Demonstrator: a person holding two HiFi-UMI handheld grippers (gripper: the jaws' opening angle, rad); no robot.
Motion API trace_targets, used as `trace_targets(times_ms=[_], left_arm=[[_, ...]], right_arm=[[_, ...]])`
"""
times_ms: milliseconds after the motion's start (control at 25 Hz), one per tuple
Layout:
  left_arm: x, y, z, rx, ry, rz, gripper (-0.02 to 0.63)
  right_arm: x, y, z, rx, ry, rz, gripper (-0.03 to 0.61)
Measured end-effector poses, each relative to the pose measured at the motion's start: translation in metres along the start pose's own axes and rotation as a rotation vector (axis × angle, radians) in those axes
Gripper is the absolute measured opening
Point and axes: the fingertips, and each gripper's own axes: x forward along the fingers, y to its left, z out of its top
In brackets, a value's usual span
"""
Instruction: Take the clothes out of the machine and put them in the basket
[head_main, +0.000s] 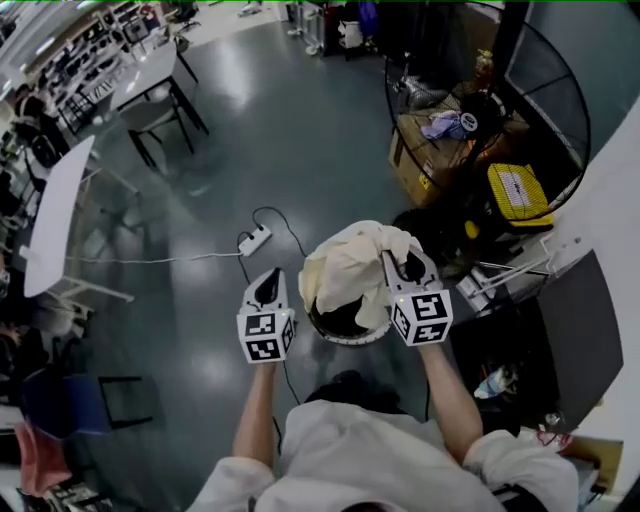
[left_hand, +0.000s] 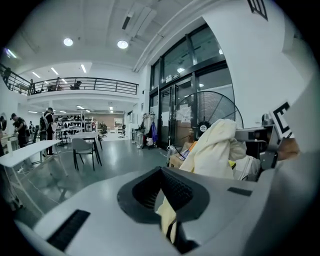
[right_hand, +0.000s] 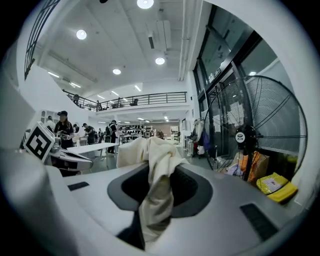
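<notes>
A cream garment (head_main: 350, 265) hangs bunched between my two grippers, over a round black basket (head_main: 342, 338) with a pale rim on the floor. My right gripper (head_main: 405, 268) is shut on the garment's right side; in the right gripper view the cloth (right_hand: 156, 200) is clamped between the jaws (right_hand: 160, 187). My left gripper (head_main: 268, 288) sits at the bundle's left. A thin strip of the same cloth (left_hand: 167, 217) is pinched in its jaws (left_hand: 162, 195), and the bulk of the garment (left_hand: 212, 147) hangs to their right. The basket's inside is mostly hidden by the garment.
A large floor fan (head_main: 490, 120) stands at the back right over a cardboard box (head_main: 415, 165) and a yellow object (head_main: 518, 192). A power strip (head_main: 255, 240) with cable lies on the floor ahead. A dark machine (head_main: 570, 330) is at right; tables and chairs (head_main: 150, 85) are far left.
</notes>
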Motion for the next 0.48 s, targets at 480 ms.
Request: trace_targets(times_ms=[480], left_arm=[[0.055,0.011,-0.057,-0.052,0.090,-0.011,0.017]], right_arm=[[0.061,0.006,-0.080,-0.021,0.134,0.040,0.115]])
